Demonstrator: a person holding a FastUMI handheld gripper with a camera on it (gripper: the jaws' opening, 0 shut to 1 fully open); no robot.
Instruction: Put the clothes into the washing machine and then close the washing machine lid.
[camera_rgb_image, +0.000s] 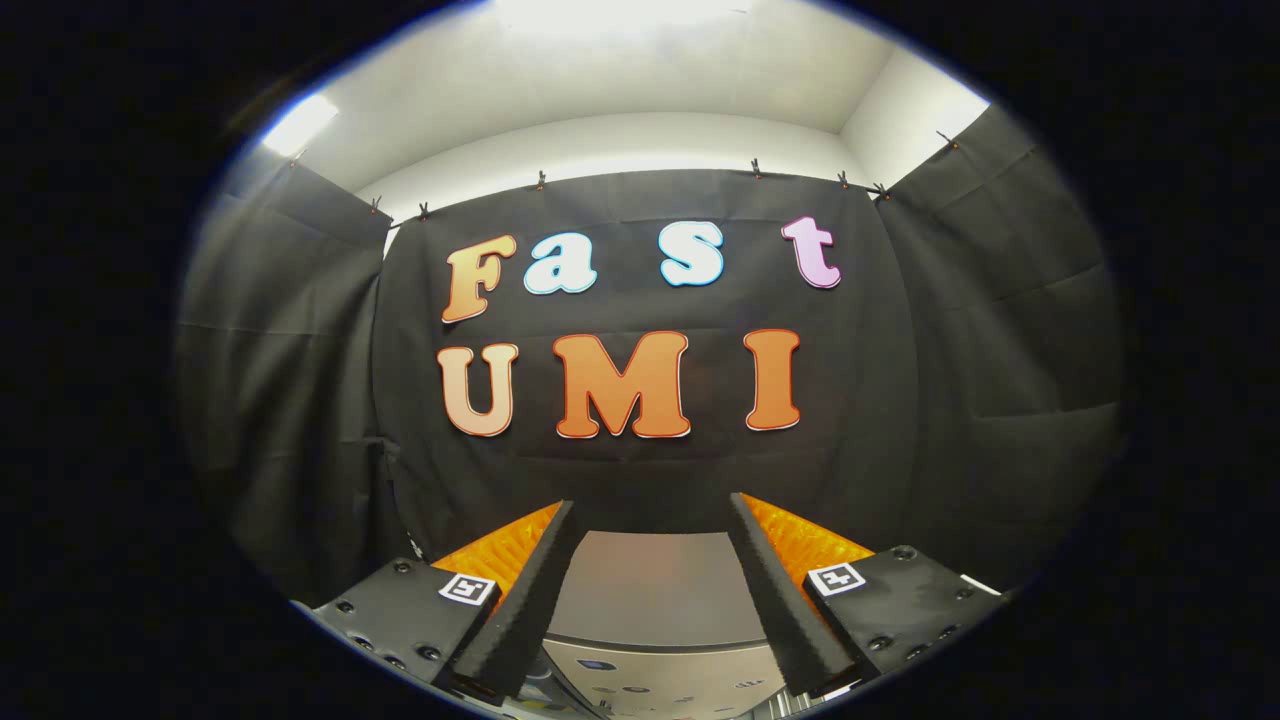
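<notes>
My gripper (652, 505) stands open, its two fingers spread wide with nothing between them. Below and between the fingers lies the grey top of the washing machine (655, 585). Its flat lid surface runs back toward the booth wall. A lighter control strip with small marks (660, 685) sits at the near side, under the fingers. The gripper is held above the machine, apart from it.
Black cloth walls (280, 380) close the booth at the back and on both sides, with a white wall and ceiling above them. The machine's top ends close to the back cloth.
</notes>
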